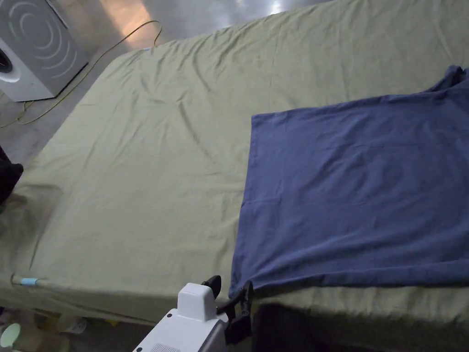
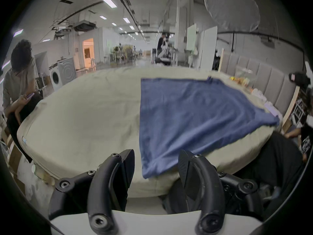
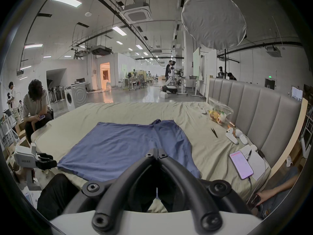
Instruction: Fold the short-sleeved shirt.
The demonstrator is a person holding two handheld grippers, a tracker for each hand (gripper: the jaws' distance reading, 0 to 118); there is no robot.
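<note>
Left gripper (image 1: 231, 293) sits at the bottom centre of the head view, jaws apart, just beside the near corner of the blue short-sleeved shirt (image 1: 362, 192); contact cannot be told. Shirt lies spread flat on the olive bed sheet (image 1: 151, 174), filling the right half of the frame. Right gripper (image 3: 156, 151), lower centre of its own view, has jaws together above the shirt's near edge, clamping nothing visible. Washing machine (image 1: 32, 50) stands upper left.

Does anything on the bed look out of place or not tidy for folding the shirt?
Mostly not. The blue shirt lies fairly flat on the bed sheet, but its far sleeve is bunched up. A phone and other small items lie near the headboard, apart from the shirt.
</note>
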